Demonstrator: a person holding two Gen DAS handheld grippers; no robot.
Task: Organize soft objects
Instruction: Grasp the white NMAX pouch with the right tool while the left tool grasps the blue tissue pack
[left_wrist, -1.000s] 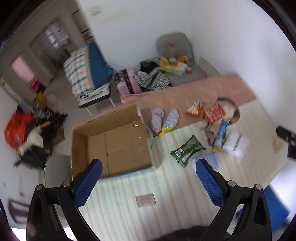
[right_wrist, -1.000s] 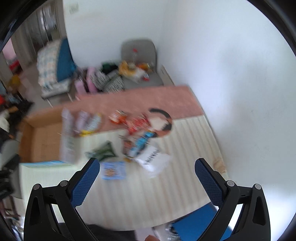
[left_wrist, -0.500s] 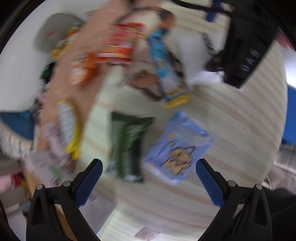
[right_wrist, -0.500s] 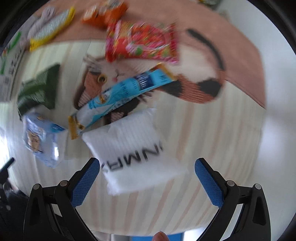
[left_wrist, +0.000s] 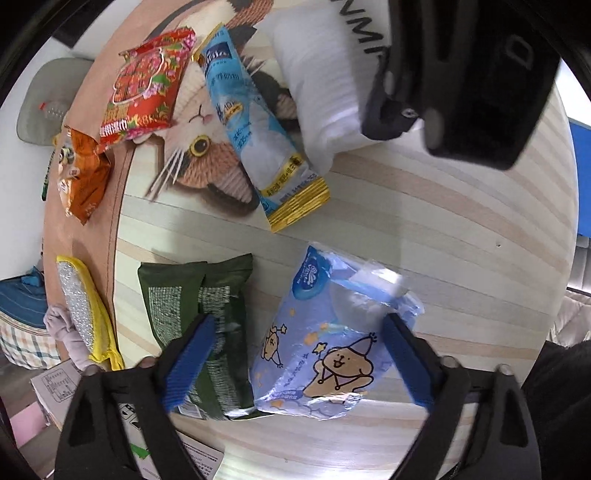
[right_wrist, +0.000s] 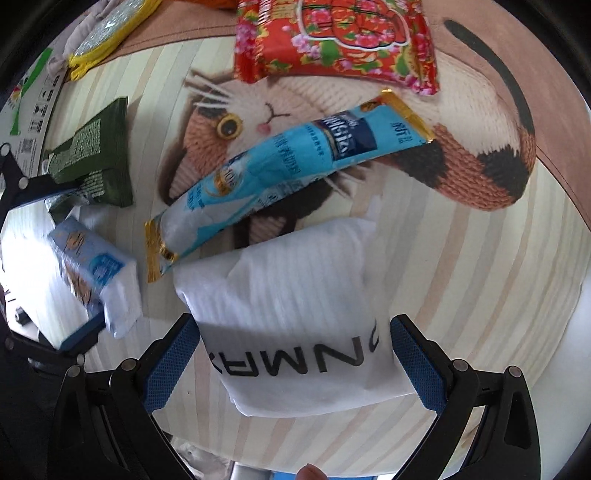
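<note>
Reaching step: left gripper (left_wrist: 295, 363), jaws apart, straddles the tissue pack (left_wrist: 325, 339); right gripper (right_wrist: 291, 363), jaws apart, straddles the white bag (right_wrist: 295, 314). Next, both need to close gently.

The right tongs (right_wrist: 291, 363) stand spread wide, their blue pads on either side of the near end of a white bag (right_wrist: 295, 314) printed with black letters, which lies on the striped, cat-printed cloth (right_wrist: 461, 266). Just beyond it lies a long light-blue packet (right_wrist: 280, 173), its gold end touching the bag. Farther off sits a red flowered packet (right_wrist: 340, 37). At left lie a dark green packet (right_wrist: 96, 155) and a blue tissue pack (right_wrist: 92, 273).
</note>
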